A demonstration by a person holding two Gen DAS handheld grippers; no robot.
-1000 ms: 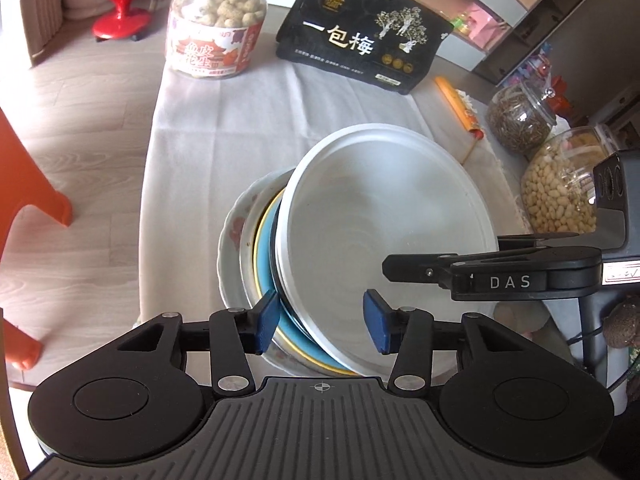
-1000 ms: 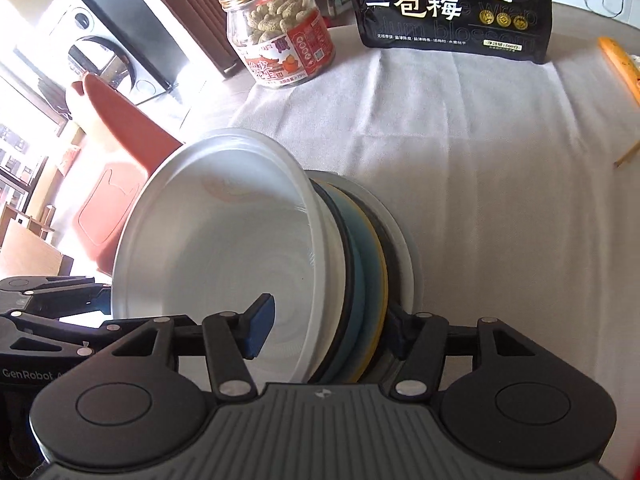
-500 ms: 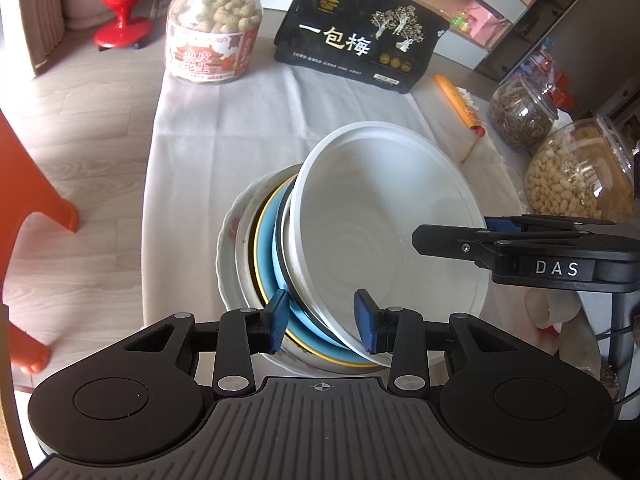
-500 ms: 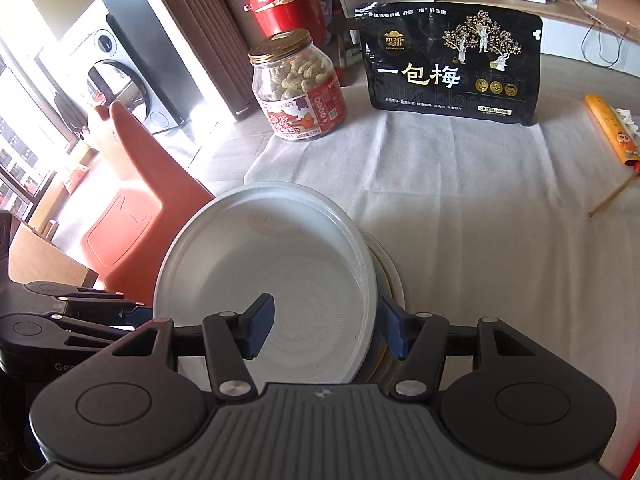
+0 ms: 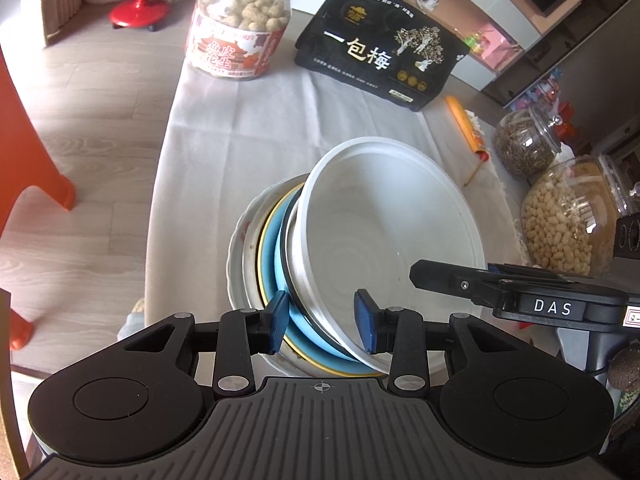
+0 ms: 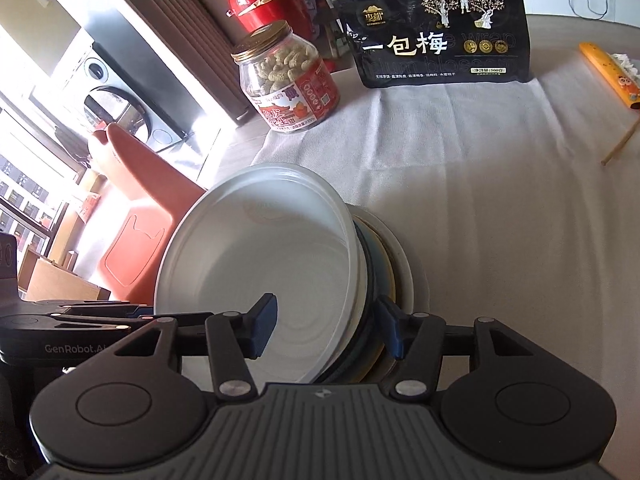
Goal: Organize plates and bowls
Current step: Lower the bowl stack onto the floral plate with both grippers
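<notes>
I see stack of plates and bowls (image 5: 276, 264) tipped up on edge over white tablecloth (image 5: 240, 136), white bowl (image 5: 384, 232) outermost. My left gripper (image 5: 322, 322) clamps stack's near rim: blue plate, metal bowl, white bowl between pads. Jaws closed in within last second. My right gripper (image 6: 326, 330) clenches opposite rim, left pad inside white bowl, jaws just narrowed. Peanut jar (image 5: 238, 24) and black pouch (image 5: 380, 60) at far edge.

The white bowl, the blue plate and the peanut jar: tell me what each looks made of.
White bowl: likely plastic, matte and thin-walled, light glowing through its rim in the right wrist view. Blue plate: glazed ceramic or melamine, smooth and opaque; cannot tell which. Peanut jar: clear plastic or glass with a gold metal-looking lid.
</notes>
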